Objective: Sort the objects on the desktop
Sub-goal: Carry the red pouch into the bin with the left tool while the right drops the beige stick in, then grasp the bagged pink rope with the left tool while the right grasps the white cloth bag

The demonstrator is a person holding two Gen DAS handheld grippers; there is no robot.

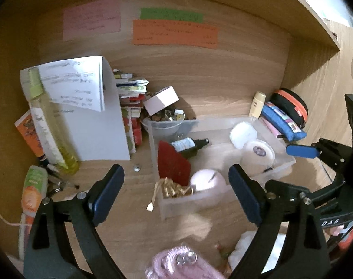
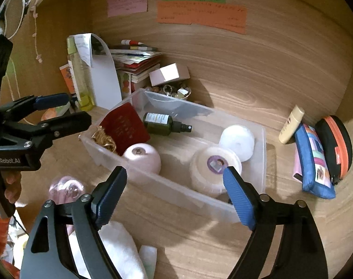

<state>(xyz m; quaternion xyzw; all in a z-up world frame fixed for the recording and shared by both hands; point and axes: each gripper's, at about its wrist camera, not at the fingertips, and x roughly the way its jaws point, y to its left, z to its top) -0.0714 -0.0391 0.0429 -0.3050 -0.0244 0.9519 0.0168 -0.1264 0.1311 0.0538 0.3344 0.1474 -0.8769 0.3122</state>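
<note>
While both tools hang empty: the clear plastic bin (image 2: pixel 257 139) on the surface (image 2: pixel 199 244) serves as landmark for every line below.
Left hand-held gripper (image 1: pixel 176 195): jaws wide apart, nothing between the pads, hovering just in front of the bin's near end.
Right hand-held gripper (image 2: pixel 176 195): jaws also spread, gripping nothing, poised over the bin's near long wall.
Inside the bin: dark spray bottle (image 2: pixel 163 123), red card (image 2: pixel 126 125), gold trinkets (image 2: pixel 104 139), pink round ball (image 2: pixel 142 160), two white round tubs (image 2: pixel 214 169).
Behind the bin: small bowl of stones (image 2: pixel 176 91) with a pink box (image 2: pixel 169 74) on top, beside a stack of booklets (image 2: pixel 134 65).
Right of the bin: cream tube (image 2: pixel 291 124), blue pouch (image 2: pixel 314 162) and black-and-orange case (image 2: pixel 336 146), well apart from its wall.
Near side of the bin: pink knitted item (image 1: pixel 176 265) and white cloth (image 2: pixel 113 251), still outside, so sorting looks unfinished.
Risk, wall strike: a finger lowered close to the rim could catch the thin wall and shove or tip the bin.
Risk, rolling: the ball and tubs are round; a nudge would likely send them against the bottle.
Risk, snagging: the knit could catch on a fingertip and drag.
Spray bottle axis: lying on its side, long axis roughly along the bin's length, nozzle toward the white tubs, base toward the red card.
</note>
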